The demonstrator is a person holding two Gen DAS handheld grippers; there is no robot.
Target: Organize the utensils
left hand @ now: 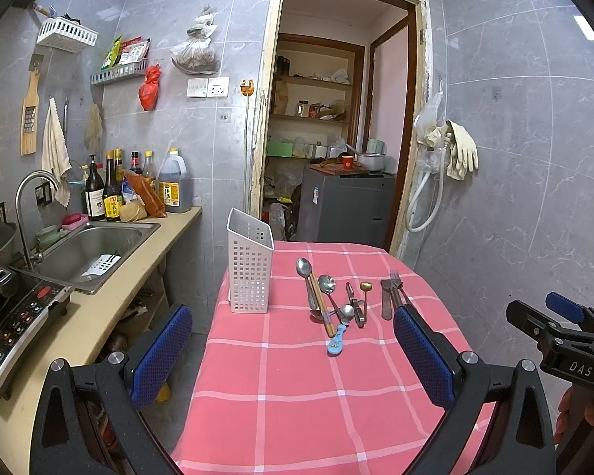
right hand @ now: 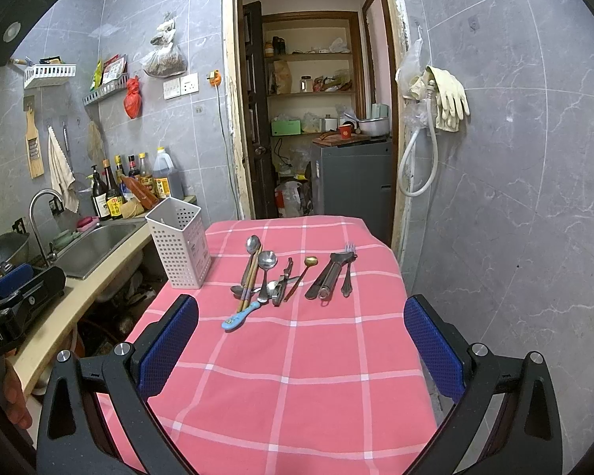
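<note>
**Both grippers wide apart, utensils waiting ahead**

Your left gripper (left hand: 291, 350) hangs above the pink checked tablecloth (left hand: 289, 396) with its jaws spread and nothing between them. Your right gripper (right hand: 301, 346) is the same: jaws apart, empty. Ahead of both jaw gaps lies the loose pile of utensils (right hand: 265, 277), spoons, chopsticks and a blue-handled spoon (right hand: 237, 318) nearest you. A fork (right hand: 348, 267) lies beyond your right gripper's right finger. The white perforated holder (right hand: 180, 247) stands upright beyond the left fingers, near the table's far left corner.
</note>
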